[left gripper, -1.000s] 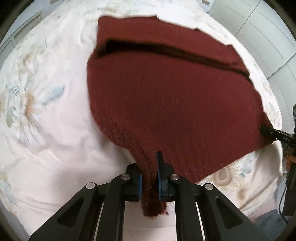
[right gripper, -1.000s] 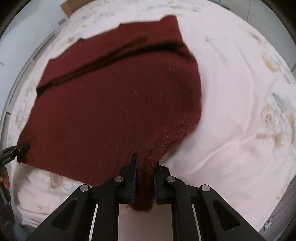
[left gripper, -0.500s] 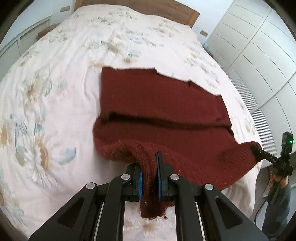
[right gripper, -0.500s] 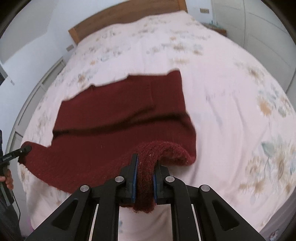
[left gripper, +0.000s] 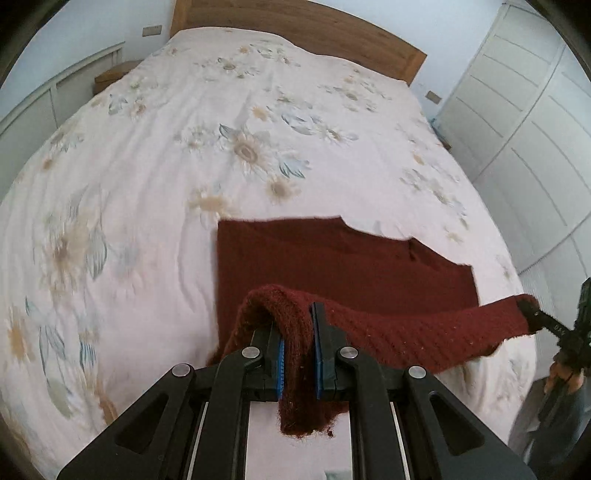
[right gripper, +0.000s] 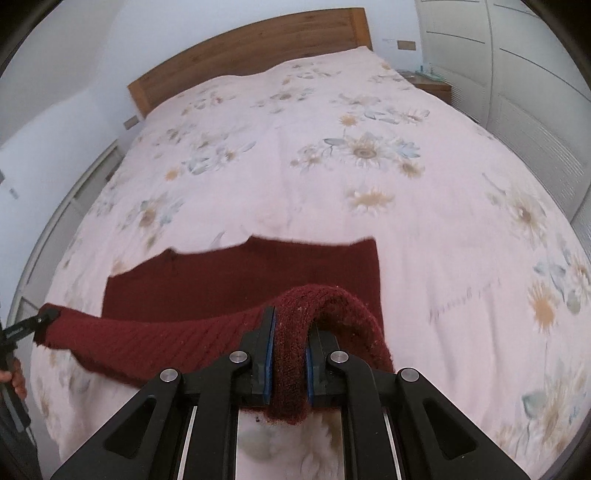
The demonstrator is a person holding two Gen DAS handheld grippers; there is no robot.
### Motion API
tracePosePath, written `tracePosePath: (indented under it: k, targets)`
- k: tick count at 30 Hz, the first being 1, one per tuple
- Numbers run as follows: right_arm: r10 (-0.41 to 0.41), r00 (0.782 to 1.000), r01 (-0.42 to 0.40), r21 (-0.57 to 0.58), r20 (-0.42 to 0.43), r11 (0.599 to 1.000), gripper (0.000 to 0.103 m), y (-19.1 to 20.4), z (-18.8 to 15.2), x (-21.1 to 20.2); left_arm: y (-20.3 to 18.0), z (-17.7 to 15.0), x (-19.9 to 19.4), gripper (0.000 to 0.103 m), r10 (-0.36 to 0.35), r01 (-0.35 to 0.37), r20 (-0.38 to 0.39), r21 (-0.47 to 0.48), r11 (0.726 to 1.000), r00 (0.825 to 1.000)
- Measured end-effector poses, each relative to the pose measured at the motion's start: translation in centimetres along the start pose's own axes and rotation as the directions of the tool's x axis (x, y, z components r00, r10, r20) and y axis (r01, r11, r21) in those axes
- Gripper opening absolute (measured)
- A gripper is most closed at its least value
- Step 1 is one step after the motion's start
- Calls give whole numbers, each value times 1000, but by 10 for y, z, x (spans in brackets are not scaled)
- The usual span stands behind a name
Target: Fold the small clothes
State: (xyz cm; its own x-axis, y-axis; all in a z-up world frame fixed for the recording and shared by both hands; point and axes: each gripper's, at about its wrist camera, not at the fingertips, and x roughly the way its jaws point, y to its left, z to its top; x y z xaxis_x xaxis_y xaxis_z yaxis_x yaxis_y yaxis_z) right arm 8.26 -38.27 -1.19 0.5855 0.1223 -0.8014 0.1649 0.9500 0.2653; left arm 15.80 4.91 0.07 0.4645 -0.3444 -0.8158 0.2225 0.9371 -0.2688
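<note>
A dark red knitted garment (left gripper: 332, 266) lies on the floral bedspread (left gripper: 147, 166) near the foot of the bed. My left gripper (left gripper: 297, 325) is shut on its near left corner, lifted above the bed. My right gripper (right gripper: 290, 328) is shut on the near right corner, also lifted. The near hem (right gripper: 147, 339) stretches taut between the two grippers. The far part (right gripper: 240, 273) rests flat on the bedspread (right gripper: 332, 166). The right gripper's tip shows at the right edge of the left wrist view (left gripper: 532, 314); the left gripper's tip shows at the left edge of the right wrist view (right gripper: 44, 317).
A wooden headboard (left gripper: 314, 26) stands at the far end of the bed. White wardrobe doors (left gripper: 535, 110) line the right side. A low white cabinet (left gripper: 55, 99) and a bedside table (left gripper: 110, 75) stand on the left. The bed's near edge lies just below the grippers.
Both grippers have swung from looking down on the garment to looking along the bed. The near hem has come up off the bed and forward over the flat far part.
</note>
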Motion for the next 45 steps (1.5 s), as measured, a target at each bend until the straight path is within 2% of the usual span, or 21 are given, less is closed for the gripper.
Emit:
tracePosePath:
  k: [4, 7, 12, 16, 18, 19, 20, 21, 22, 25, 26, 27, 28, 31, 32, 33, 34, 40, 43, 45]
  targets:
    - [-45, 998, 45, -3, -50, 999, 12, 2, 28, 41, -1, 17, 34, 9, 72, -71, -31, 12, 997, 997]
    - [-78, 992, 78, -2, -102, 997, 12, 2, 37, 76, 2, 26, 69, 9, 146, -147, -73, -9, 989, 987]
    - [-117, 977, 117, -11, -177, 993, 14, -1, 30, 117, 3, 23, 114, 11, 234, -232, -110, 30, 972, 966]
    - [-110, 974, 111, -7, -198, 994, 16, -4, 21, 129, 1, 16, 128, 12, 285, -277, -118, 79, 958, 951]
    - [-125, 973, 123, -20, -192, 992, 27, -3, 19, 127, 0, 16, 130, 12, 298, -289, -123, 86, 953, 947]
    - [-139, 973, 135, -30, -183, 990, 31, -2, 18, 125, -1, 16, 129, 14, 297, -288, -127, 84, 954, 946]
    - [-144, 974, 140, -35, -176, 989, 43, -1, 18, 122, 0, 17, 129, 17, 296, -288, -132, 80, 954, 946]
    - [-144, 975, 140, -34, -168, 990, 54, -1, 18, 119, -1, 18, 126, 24, 291, -284, -133, 71, 956, 947]
    - [-139, 977, 135, -31, -159, 990, 58, -1, 19, 115, -2, 19, 123, 33, 282, -276, -128, 66, 959, 951]
    - [-134, 982, 130, -38, -130, 991, 68, 3, 22, 102, -10, 22, 105, 52, 268, -263, -82, 65, 963, 960]
    - [-134, 984, 129, -44, -118, 991, 77, 5, 23, 97, -14, 23, 99, 56, 258, -254, -65, 69, 965, 964]
    - [-130, 986, 125, -54, -104, 991, 81, 9, 23, 91, -19, 24, 93, 67, 248, -244, -51, 70, 967, 967]
    - [-122, 988, 117, -64, -90, 991, 81, 13, 23, 86, -22, 25, 88, 79, 238, -235, -40, 73, 969, 970]
    - [-108, 993, 102, -109, -54, 989, 86, 30, 21, 72, -37, 24, 75, 97, 200, -199, -3, 91, 976, 980]
    - [-103, 994, 97, -126, -40, 987, 91, 37, 18, 69, -43, 23, 72, 102, 190, -190, 11, 98, 977, 982]
    - [-97, 995, 92, -141, -30, 986, 100, 43, 16, 66, -49, 20, 69, 102, 173, -174, 25, 109, 979, 985]
    - [-89, 996, 84, -155, -23, 984, 103, 49, 13, 65, -54, 18, 68, 102, 163, -166, 31, 117, 979, 986]
    - [-91, 996, 91, -264, 12, 960, 103, 90, -21, 70, -82, -8, 78, 102, 116, -123, 51, 179, 976, 992]
    - [-101, 995, 102, -304, 20, 947, 103, 101, -43, 84, -87, -25, 95, 102, 109, -111, 23, 189, 976, 994]
    - [-106, 994, 98, -317, -8, 943, 103, 101, -58, 98, -88, -39, 108, 102, 113, -110, -5, 202, 973, 994]
